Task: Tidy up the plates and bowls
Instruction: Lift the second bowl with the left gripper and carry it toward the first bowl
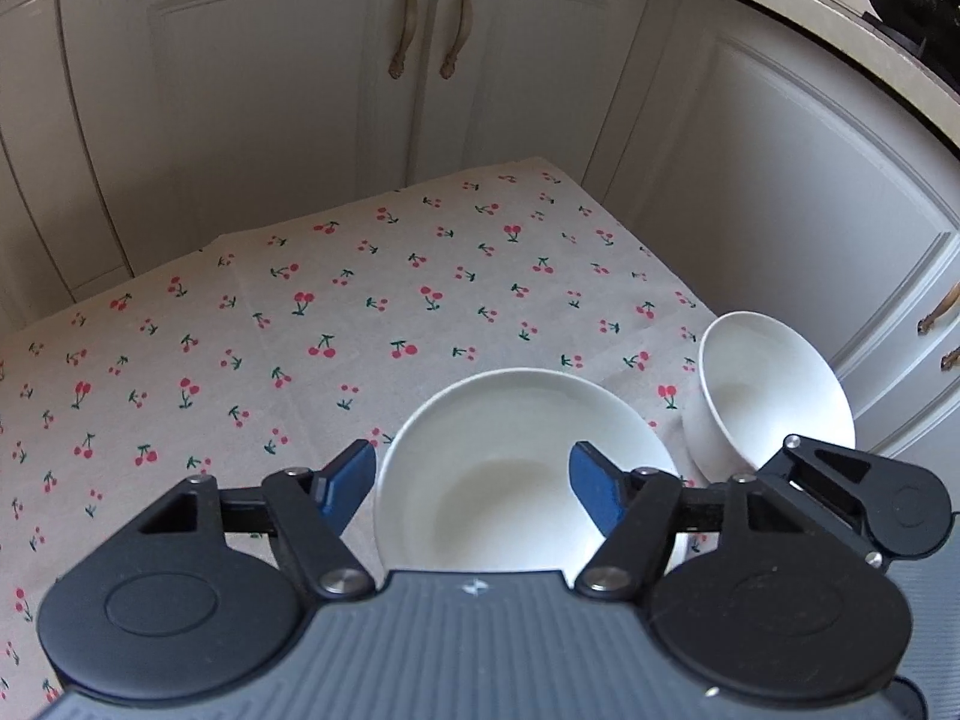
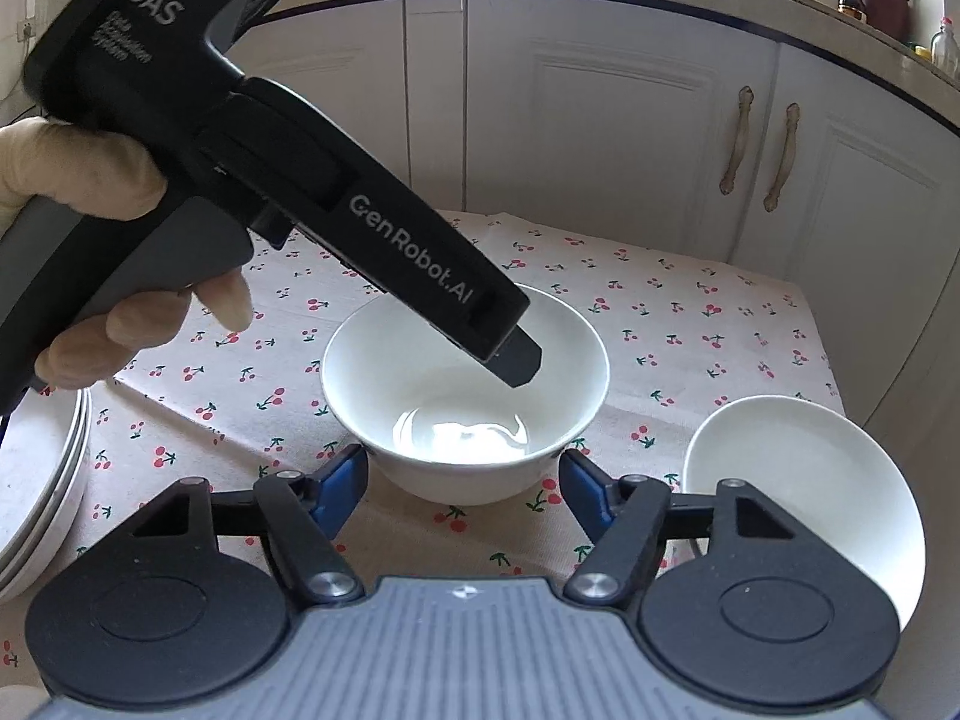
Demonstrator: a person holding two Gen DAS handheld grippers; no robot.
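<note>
In the left wrist view, my left gripper is open above a white bowl that stands on the cherry-print cloth; its blue fingers straddle the bowl's near half. A second white bowl stands to the right. In the right wrist view, my right gripper is open just in front of a white bowl. The left gripper's body reaches over this bowl from the upper left, held in a gloved hand. Another white bowl sits at the right.
A stack of white plates lies at the left edge of the table. The cherry-print tablecloth covers the table. White cabinet doors with bronze handles stand behind. A countertop holds bottles and a knife holder.
</note>
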